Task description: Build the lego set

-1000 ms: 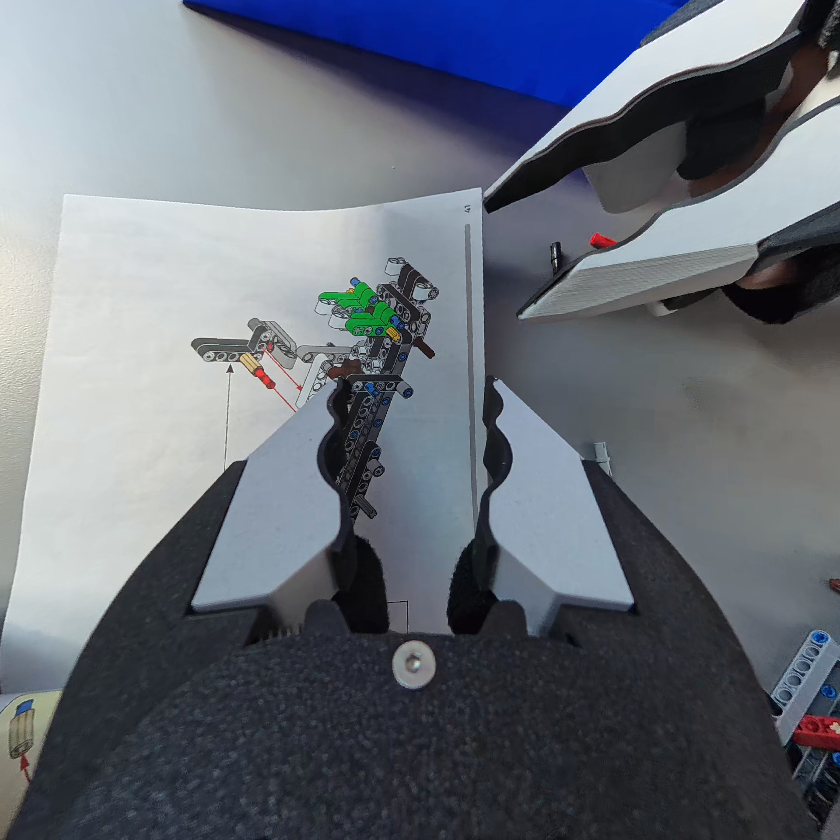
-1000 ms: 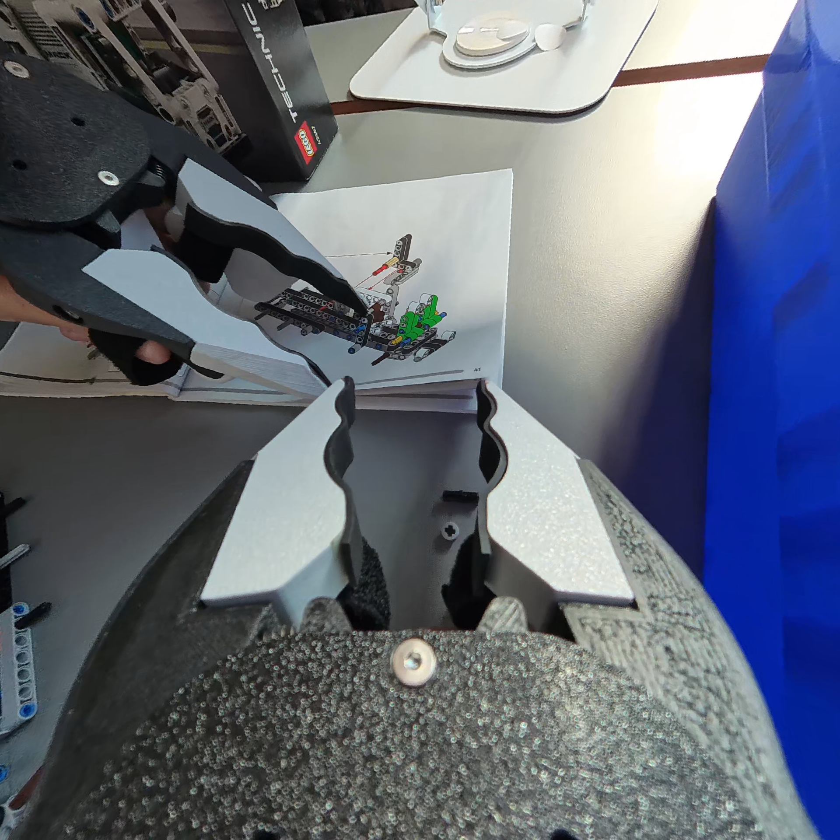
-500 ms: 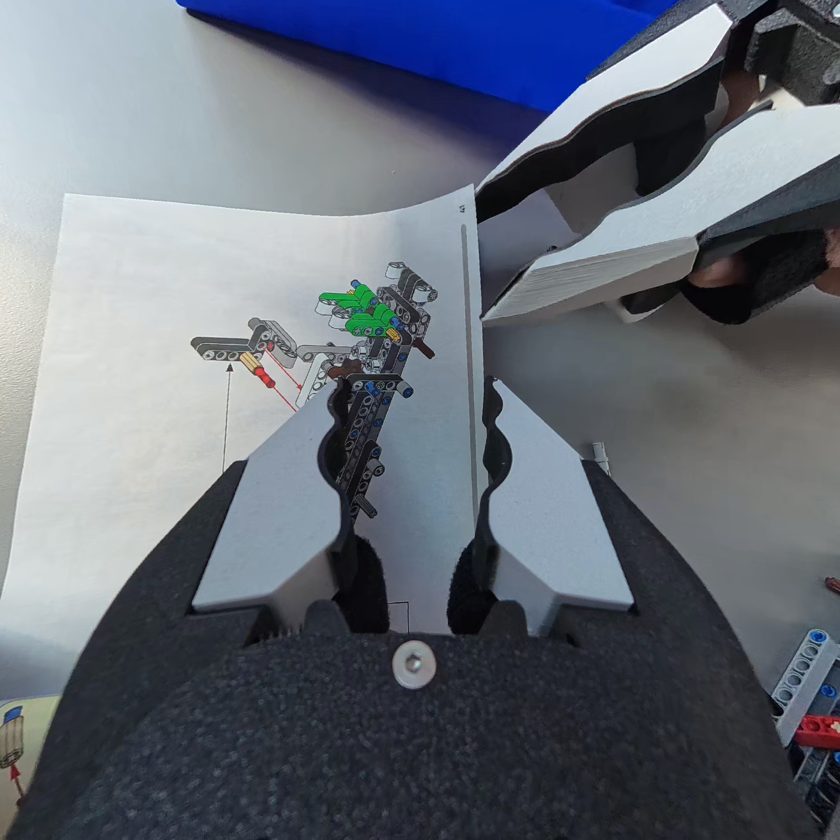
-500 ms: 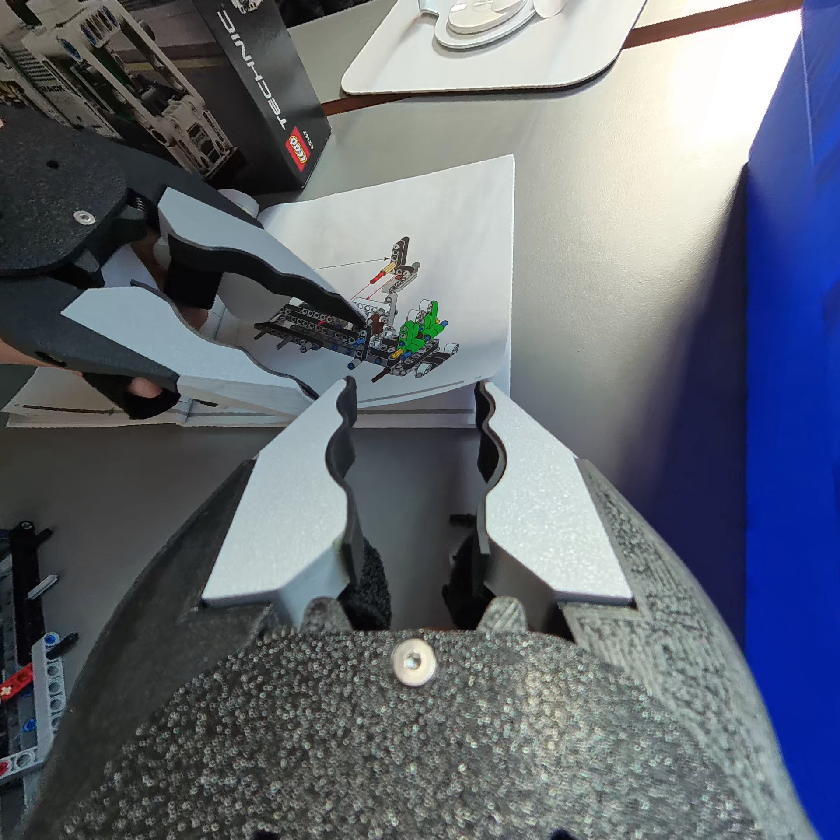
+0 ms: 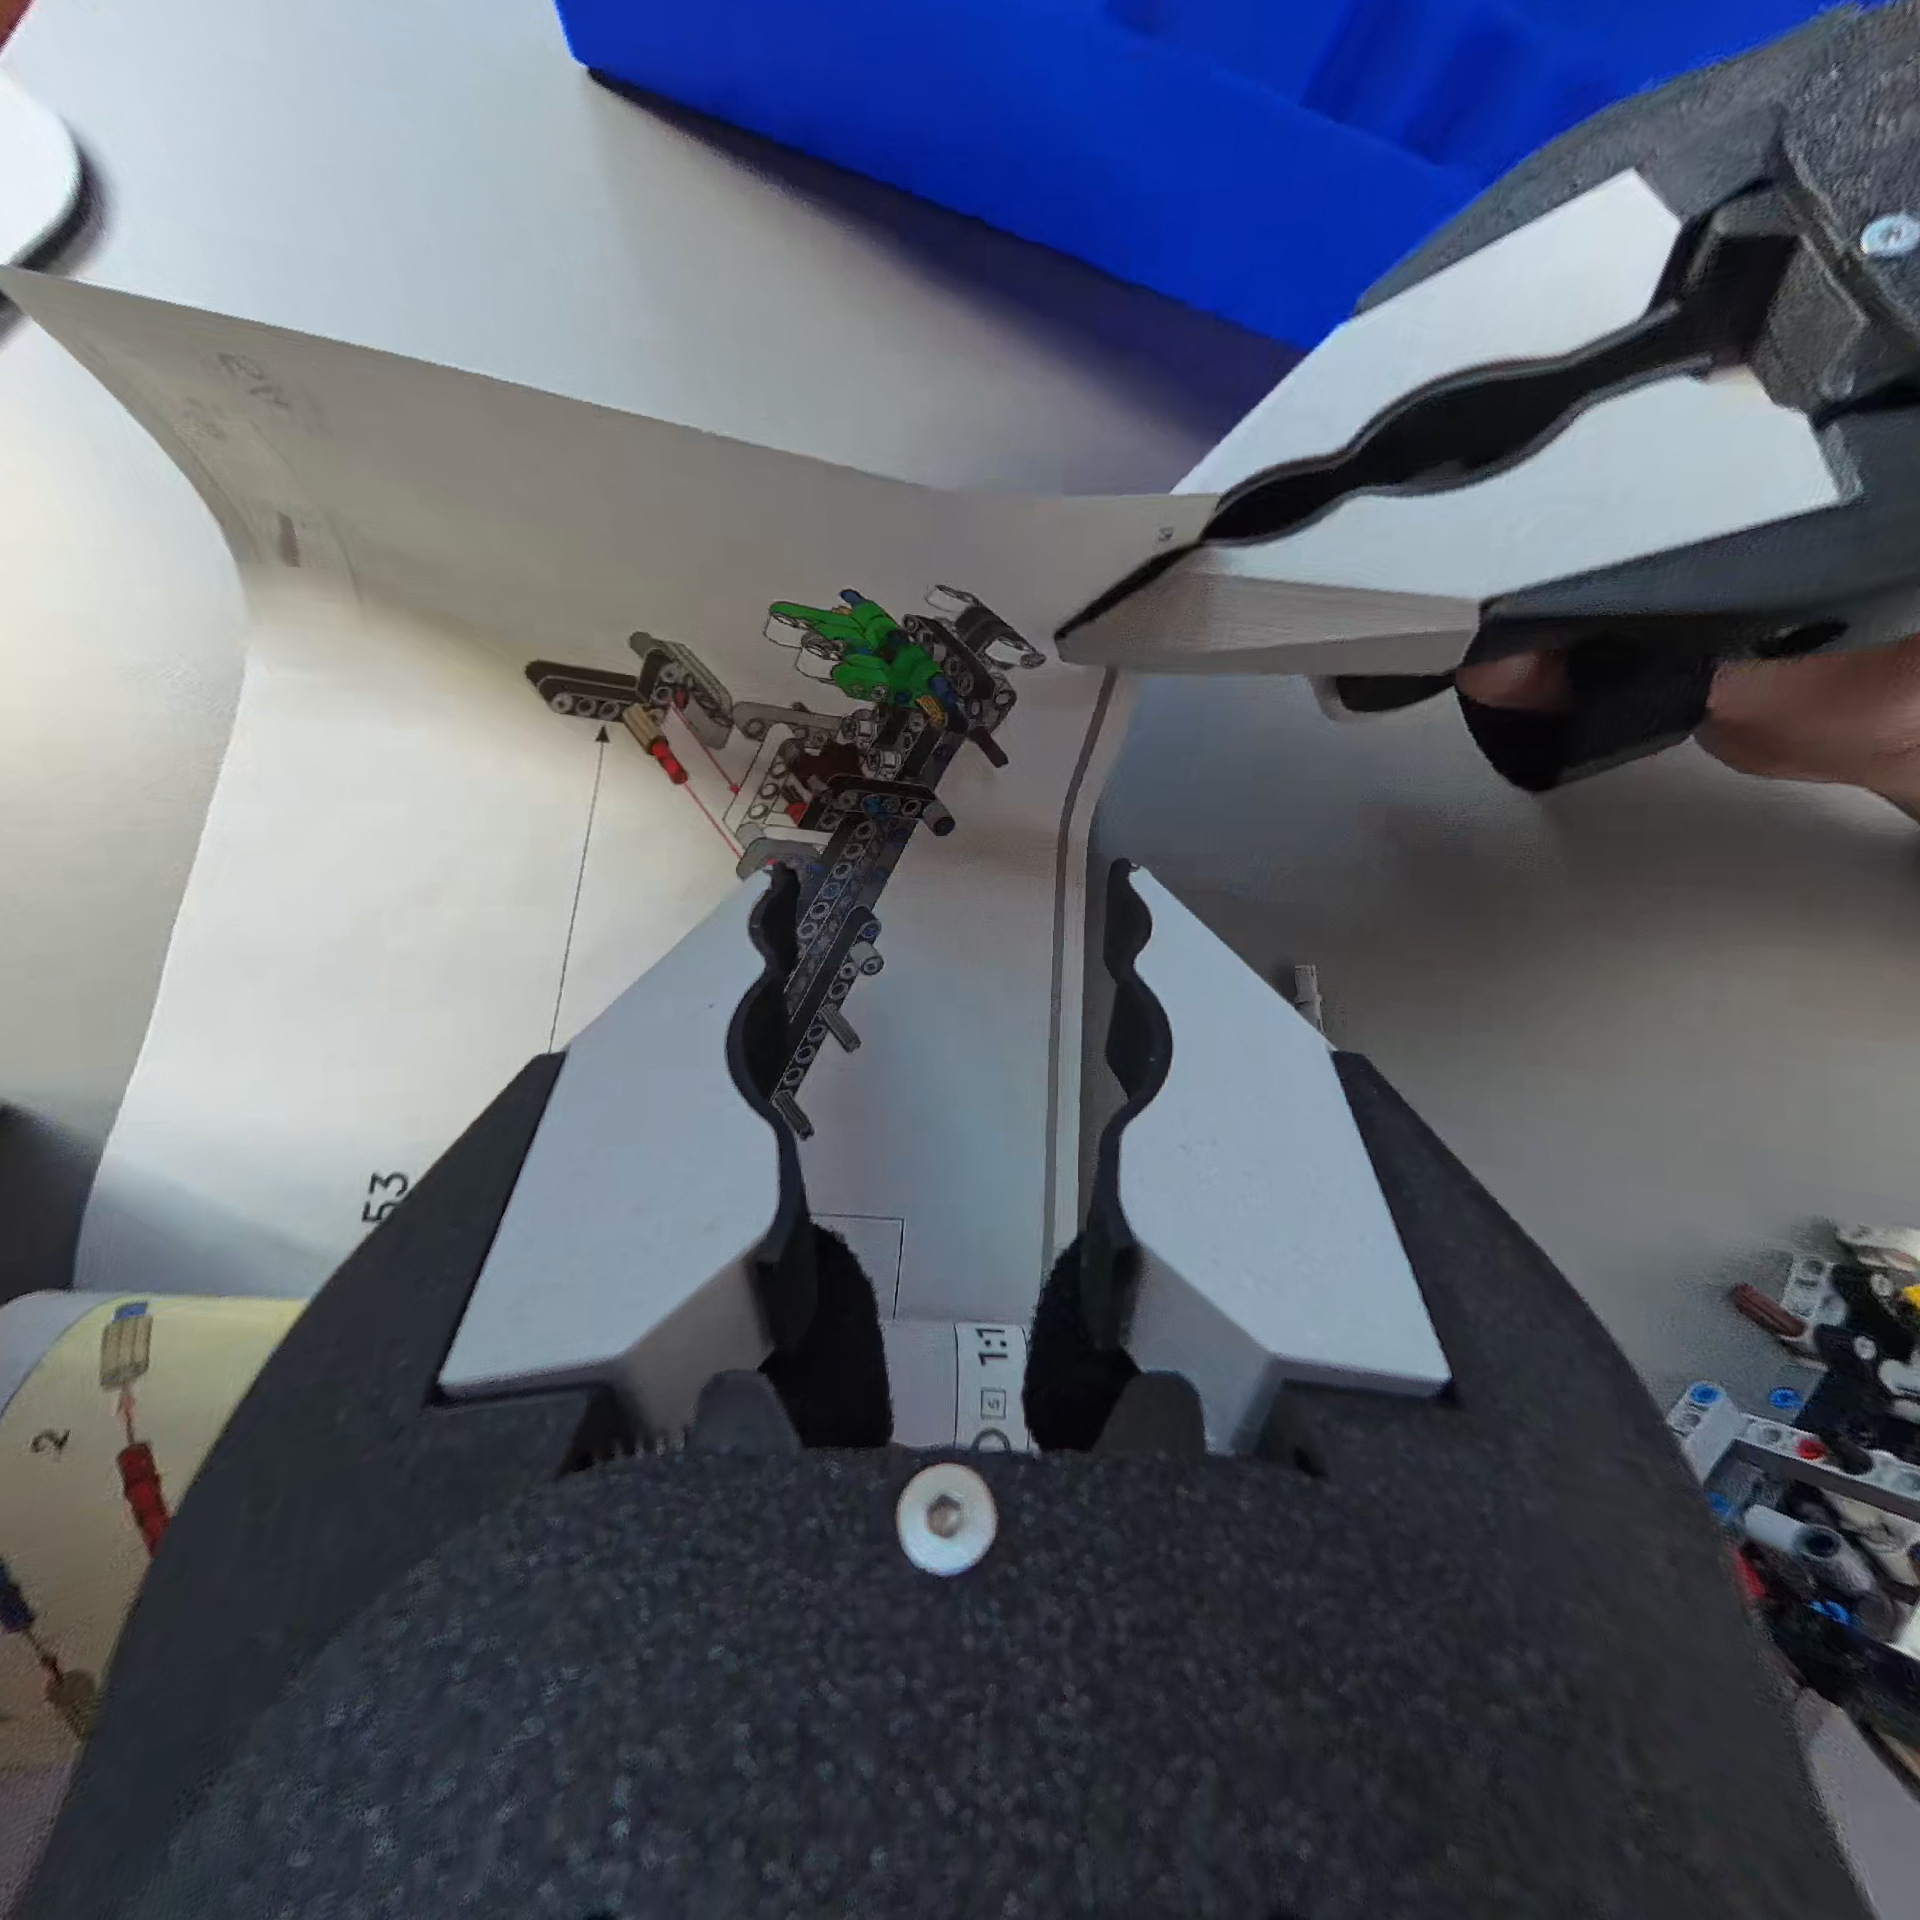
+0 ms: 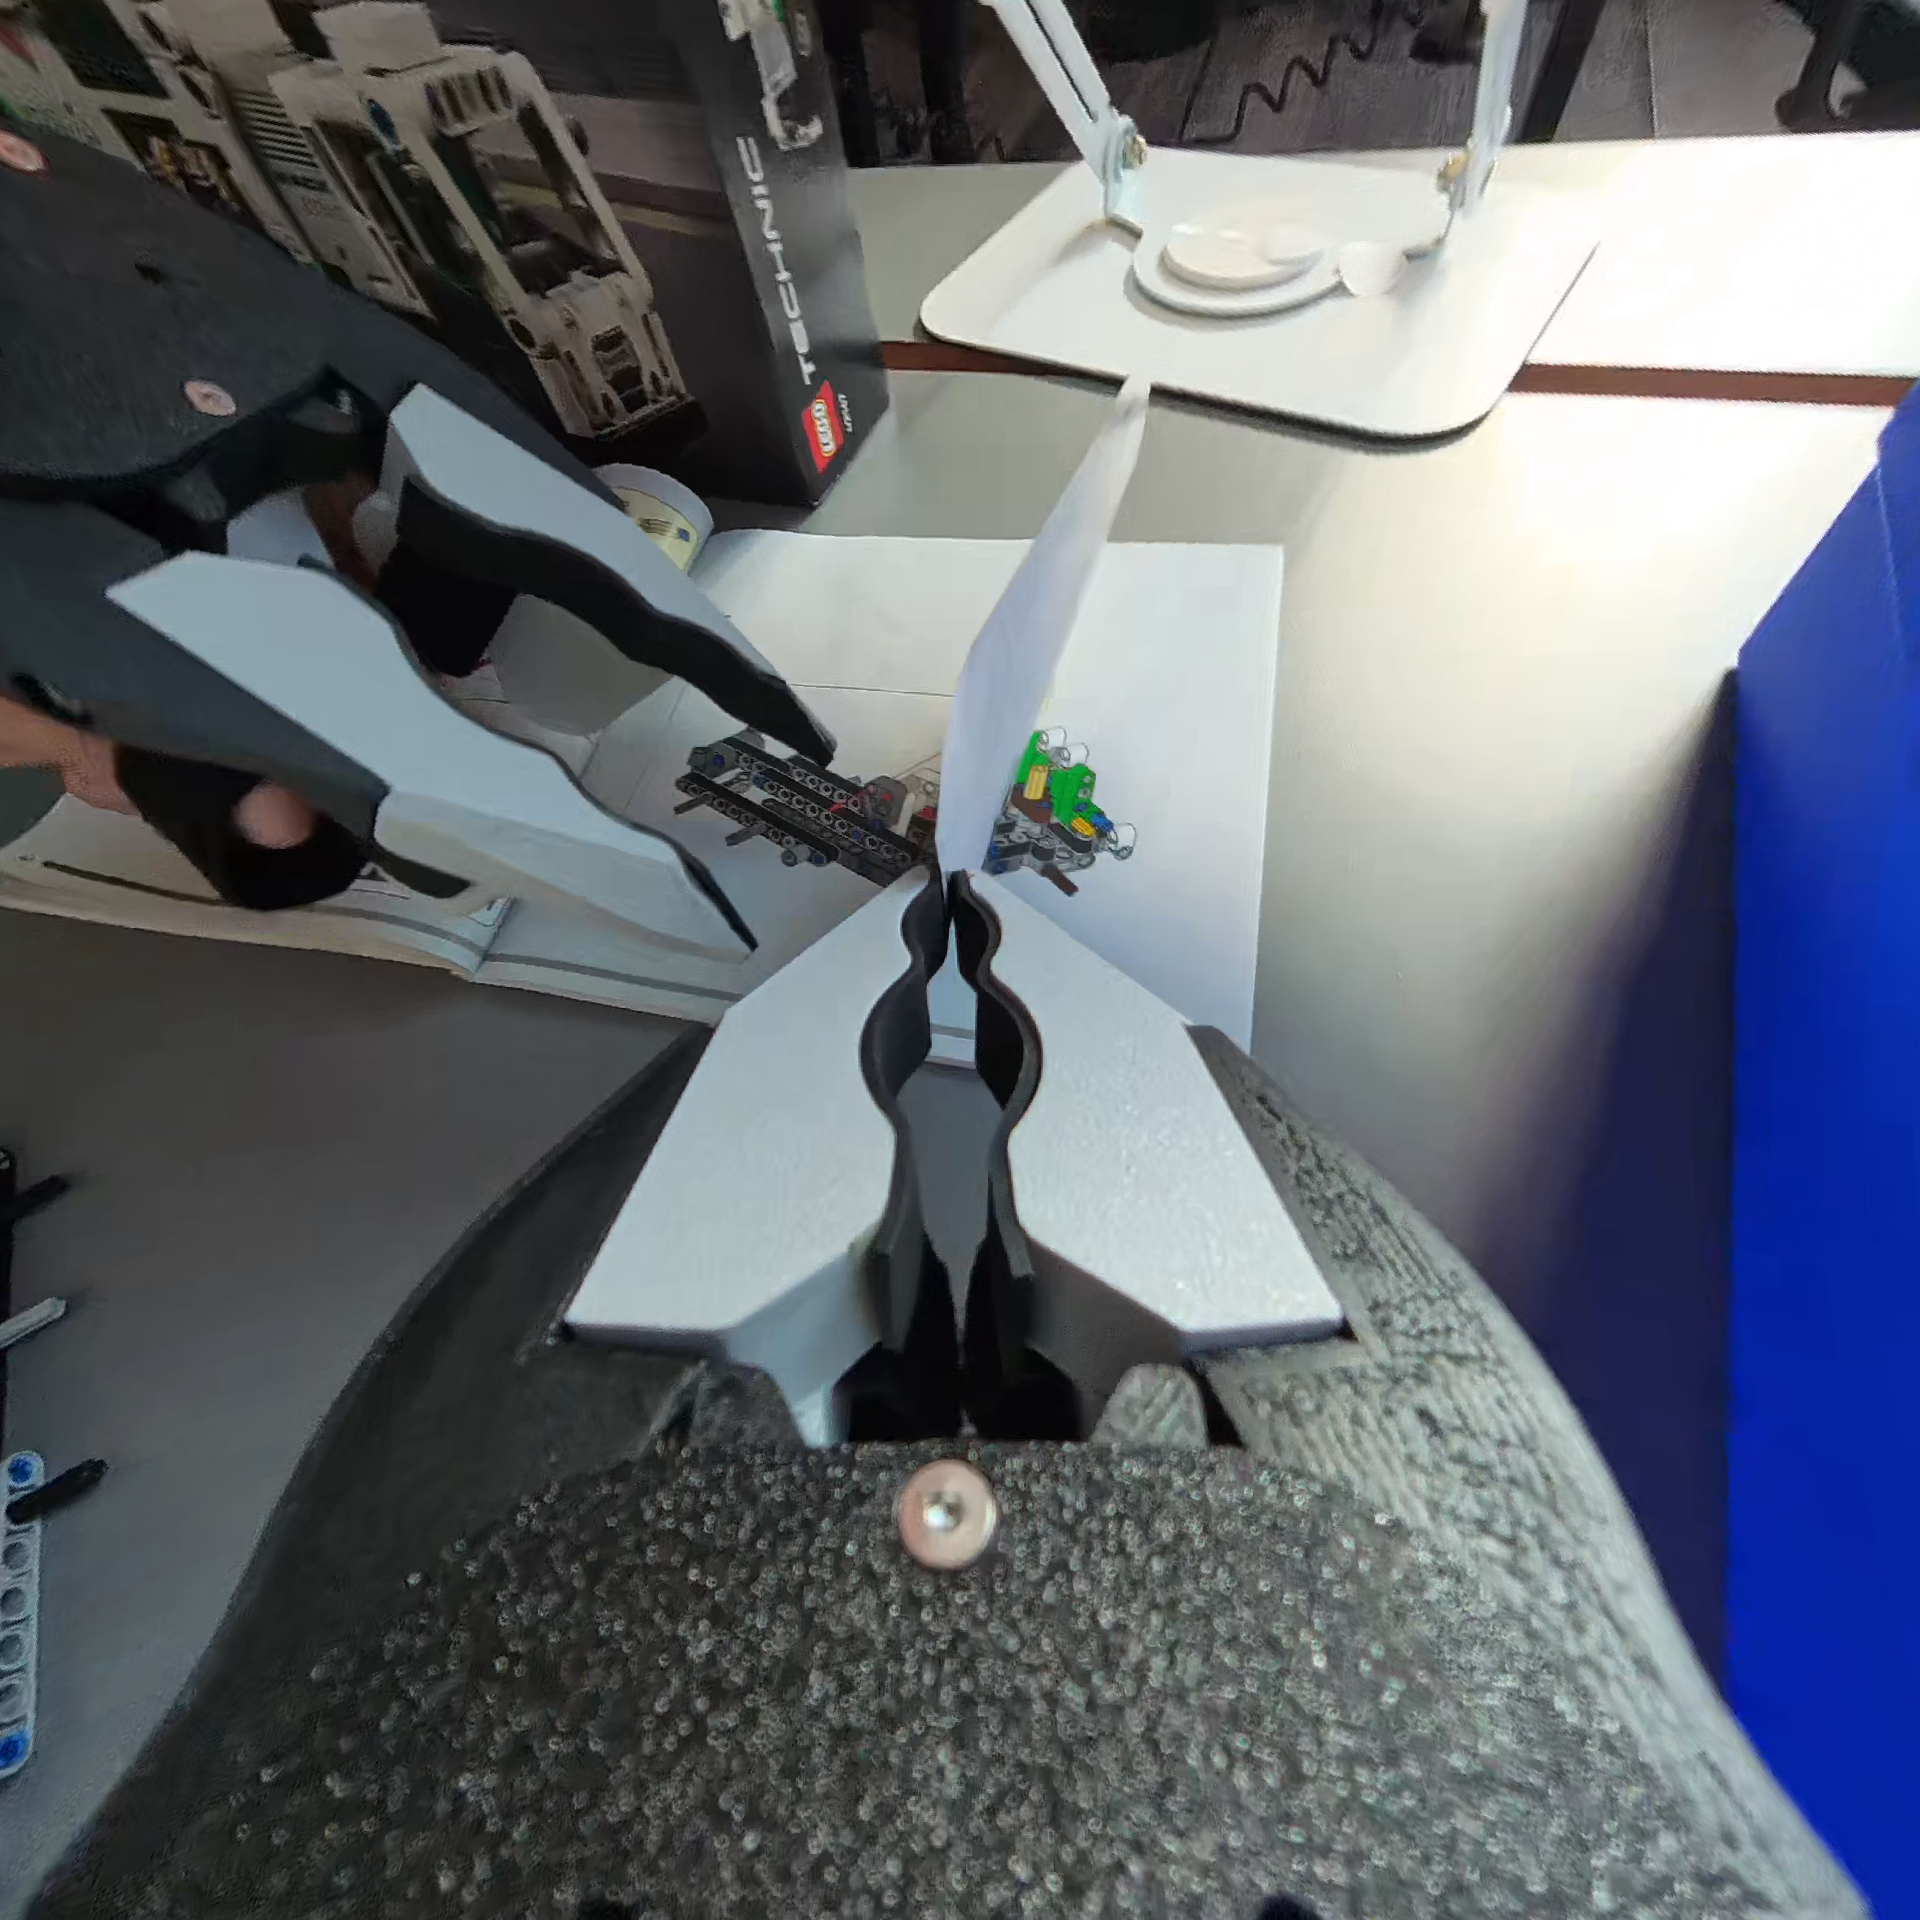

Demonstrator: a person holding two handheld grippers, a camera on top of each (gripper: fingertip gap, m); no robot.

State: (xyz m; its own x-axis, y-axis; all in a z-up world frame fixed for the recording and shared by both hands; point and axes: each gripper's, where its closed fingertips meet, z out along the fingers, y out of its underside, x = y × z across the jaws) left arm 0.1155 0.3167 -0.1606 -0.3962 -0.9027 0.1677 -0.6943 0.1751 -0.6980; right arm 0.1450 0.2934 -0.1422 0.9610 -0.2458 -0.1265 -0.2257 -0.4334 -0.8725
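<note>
Instruction booklet [image 6: 1164, 644] lies open beside the blue bin [image 6: 1829, 935]. Right gripper [image 6: 951, 883] pinches one page [image 6: 1049, 623] by its corner, standing it upright off the stack. Left gripper [image 5: 940, 883], fingers spread and empty, hovers over the booklet's printed diagram [image 5: 883, 727], holding nothing down.

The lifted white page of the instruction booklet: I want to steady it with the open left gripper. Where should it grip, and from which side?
Probably the free top edge of the lifted white page, away from the corner the right gripper pinches. Come with the left gripper from above, one finger on each face: the sheet stands curled, both sides exposed.
</note>
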